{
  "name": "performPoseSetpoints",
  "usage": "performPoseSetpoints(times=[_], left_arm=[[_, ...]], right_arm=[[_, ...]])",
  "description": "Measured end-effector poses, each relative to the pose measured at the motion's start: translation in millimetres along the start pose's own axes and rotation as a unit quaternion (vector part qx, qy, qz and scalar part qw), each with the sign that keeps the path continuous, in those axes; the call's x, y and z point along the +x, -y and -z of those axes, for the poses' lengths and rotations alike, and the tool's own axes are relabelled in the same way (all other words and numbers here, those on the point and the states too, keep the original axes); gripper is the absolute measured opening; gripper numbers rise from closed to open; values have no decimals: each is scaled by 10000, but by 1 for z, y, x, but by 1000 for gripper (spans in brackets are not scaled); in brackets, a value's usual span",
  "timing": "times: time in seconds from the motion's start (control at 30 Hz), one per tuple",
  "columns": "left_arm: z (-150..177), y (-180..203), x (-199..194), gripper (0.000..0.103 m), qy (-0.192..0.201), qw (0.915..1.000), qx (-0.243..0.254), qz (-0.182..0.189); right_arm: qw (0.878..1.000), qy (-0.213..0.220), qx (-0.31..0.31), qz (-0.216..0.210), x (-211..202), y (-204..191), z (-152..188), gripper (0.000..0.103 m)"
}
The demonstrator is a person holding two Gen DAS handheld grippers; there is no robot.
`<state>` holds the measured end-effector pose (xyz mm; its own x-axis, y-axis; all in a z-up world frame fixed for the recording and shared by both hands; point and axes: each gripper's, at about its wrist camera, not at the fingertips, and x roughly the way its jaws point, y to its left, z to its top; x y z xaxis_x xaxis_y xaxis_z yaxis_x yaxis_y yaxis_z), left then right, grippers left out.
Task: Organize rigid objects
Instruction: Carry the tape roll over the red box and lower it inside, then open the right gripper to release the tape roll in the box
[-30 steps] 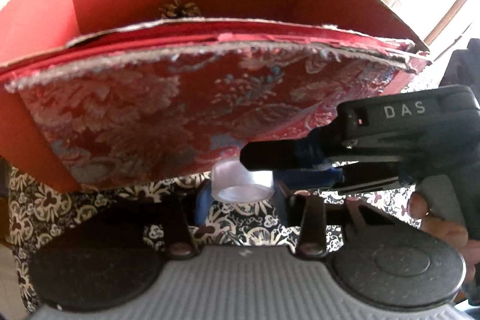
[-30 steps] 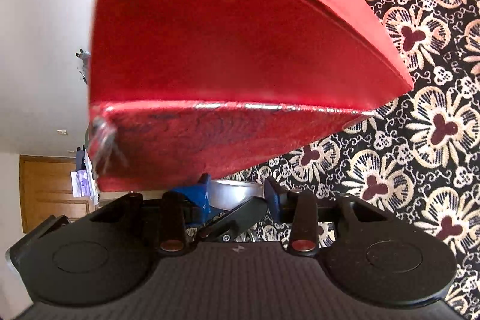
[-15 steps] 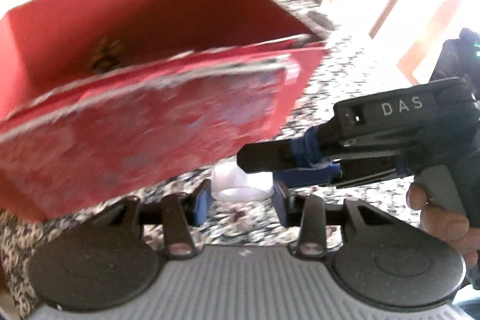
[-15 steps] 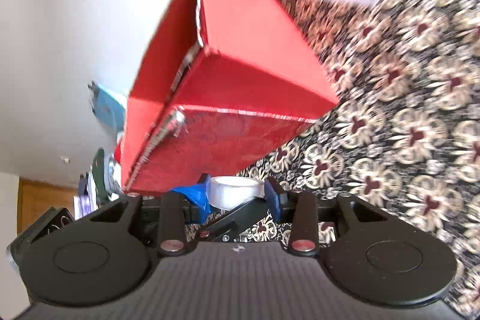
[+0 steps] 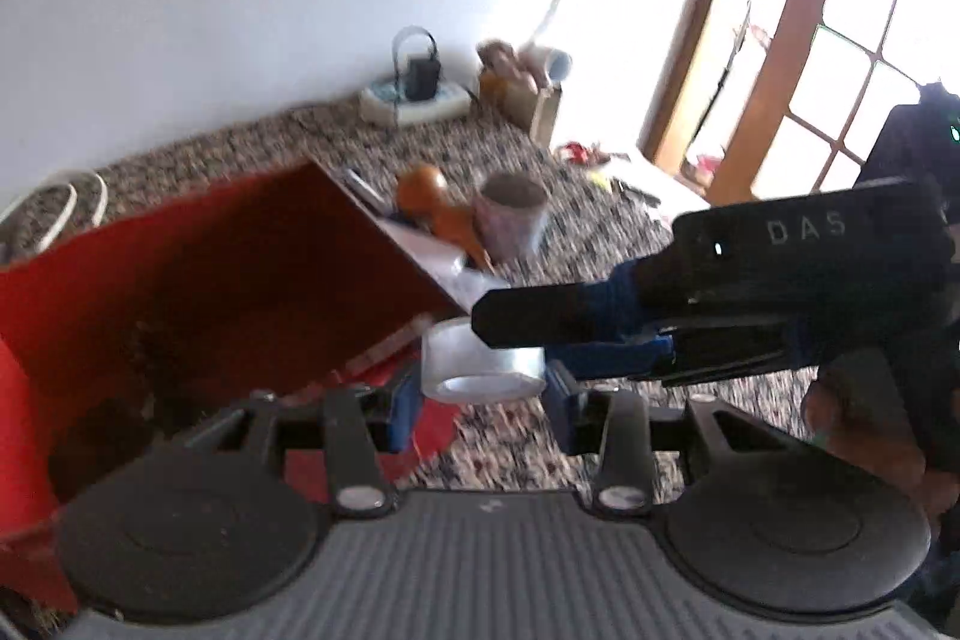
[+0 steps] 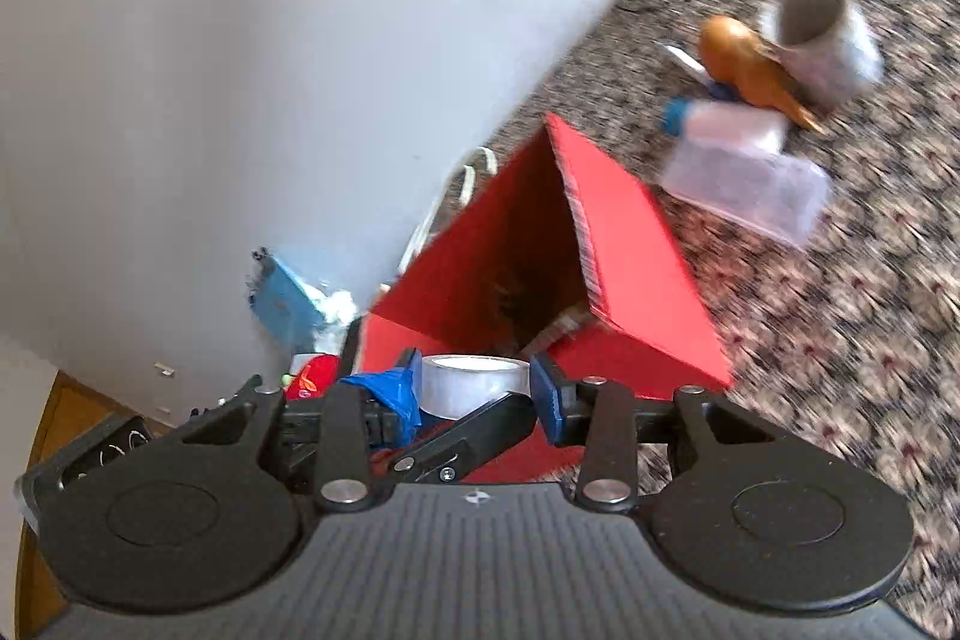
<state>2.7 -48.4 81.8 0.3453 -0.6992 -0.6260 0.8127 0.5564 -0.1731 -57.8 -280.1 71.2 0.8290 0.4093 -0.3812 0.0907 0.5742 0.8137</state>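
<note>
Here the tape (image 5: 483, 361) sits pinched between both tools at once, the left tool (image 5: 480, 394) and right tool (image 6: 477, 388) each closed on the roll just above the near rim of the red box (image 5: 198, 268). If either lets go unevenly, I judge it could tip and land on the counter (image 6: 840, 310) instead. Inside the box only a dark, blurred shape shows, too unclear to name.

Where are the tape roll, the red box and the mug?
tape roll (image 5: 483, 364), left wrist view, on its clear side wall
red box (image 6: 636, 250), right wrist view, on its outer side panel
mug (image 5: 515, 220), left wrist view, on its outer wall
</note>
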Motion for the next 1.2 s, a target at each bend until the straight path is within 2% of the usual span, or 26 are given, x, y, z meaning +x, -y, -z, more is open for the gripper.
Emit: performPoseSetpoints(times=[0.17, 0.3, 0.43, 0.6, 0.97, 1.2], left_arm=[[-15, -23, -13, 40, 268, 9988, -189, -363], [-20, -53, -13, 40, 298, 9960, -480, -691], [-14, -87, -2, 40, 81, 9909, -881, -1012], [-2, -120, 5, 40, -242, 9813, -1386, -1310], [24, -151, 5, 40, -668, 9629, -1920, -1777], [29, -154, 1, 43, -654, 9563, -1986, -2042]], right_arm=[[9989, -237, -337, -226, 39, -19, -20, 24], [9961, -671, -461, -328, 81, -25, -28, 24], [9908, -1280, -308, -319, 128, -22, -31, 24], [9815, -1878, -101, -349, 167, -23, -27, 24], [9623, -2720, -51, -72, 207, -27, -7, 26], [9605, -2773, -202, -95, 211, -34, 0, 26]])
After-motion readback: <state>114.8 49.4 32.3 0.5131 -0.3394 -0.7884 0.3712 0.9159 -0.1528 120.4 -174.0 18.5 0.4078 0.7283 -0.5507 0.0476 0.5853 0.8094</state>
